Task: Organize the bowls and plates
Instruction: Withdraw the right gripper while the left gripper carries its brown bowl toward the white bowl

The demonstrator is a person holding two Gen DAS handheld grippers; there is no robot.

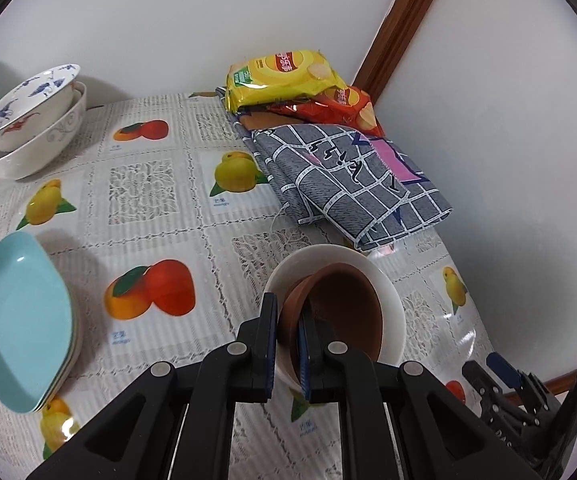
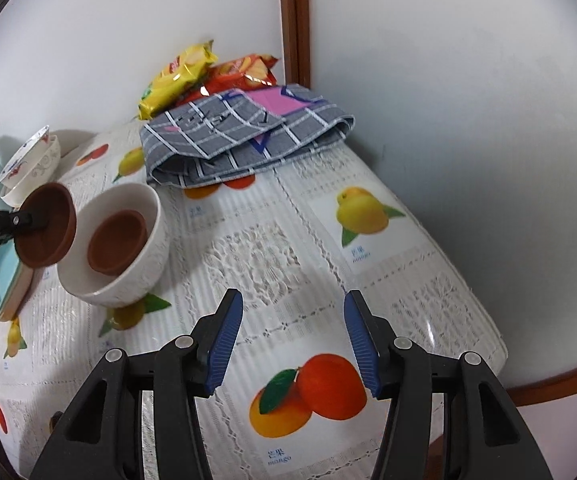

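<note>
My left gripper [image 1: 288, 320] is shut on the rim of a small brown bowl [image 1: 328, 312], which hangs tilted just over a white bowl [image 1: 388, 292]. From the right wrist view, the held brown bowl [image 2: 44, 224] is at the left edge of the white bowl [image 2: 128, 280], and a second brown bowl [image 2: 116, 240] lies inside it. My right gripper [image 2: 293, 320] stands open over the tablecloth with nothing between its fingers. A stack of turquoise plates [image 1: 16, 320] lies at the left. A blue-patterned bowl [image 1: 28, 104] sits nested in a larger white bowl [image 1: 36, 148] at the far left.
A folded grey checked cloth [image 1: 348, 176] lies at the back by the wall, with a yellow snack bag [image 1: 284, 76] and a red one [image 1: 344, 108] behind it. The fruit-print tablecloth [image 2: 288, 240] covers the table. White walls and a wooden trim [image 2: 294, 20] close the corner.
</note>
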